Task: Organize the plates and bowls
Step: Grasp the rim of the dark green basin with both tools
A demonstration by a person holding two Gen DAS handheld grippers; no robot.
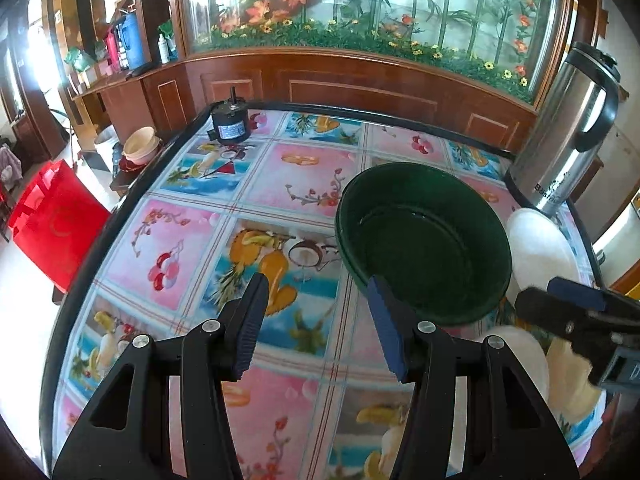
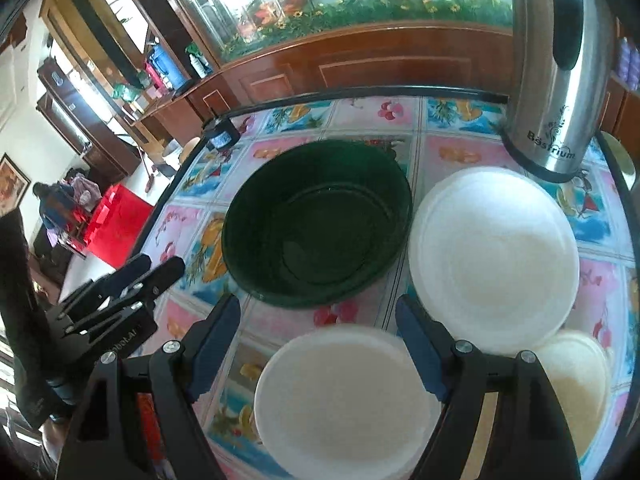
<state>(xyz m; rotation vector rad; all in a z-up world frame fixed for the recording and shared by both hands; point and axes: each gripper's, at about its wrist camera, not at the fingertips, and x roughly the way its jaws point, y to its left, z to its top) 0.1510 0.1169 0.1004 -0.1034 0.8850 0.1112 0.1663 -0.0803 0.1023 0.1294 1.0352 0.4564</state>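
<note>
A dark green bowl (image 2: 318, 222) stands empty on the fruit-patterned table (image 2: 376, 118). To its right lies a large white plate (image 2: 494, 258). A second white plate (image 2: 344, 400) sits nearer, and a cream plate (image 2: 576, 384) peeks out at the lower right. My right gripper (image 2: 318, 344) hovers open above the near white plate, holding nothing. My left gripper (image 1: 318, 316) is open and empty over the tablecloth, its right finger close to the green bowl (image 1: 424, 242) rim. In the left wrist view the right gripper (image 1: 580, 300) shows at the right edge, over the white plates (image 1: 538, 252).
A steel thermos jug (image 2: 560, 68) stands at the table's far right corner. A small black motor (image 1: 231, 122) sits at the far left corner. Beyond the table's left edge are a red bag (image 1: 52, 220) and a cream pot (image 1: 140, 144) on a low stand. A wooden cabinet (image 1: 360, 88) runs behind.
</note>
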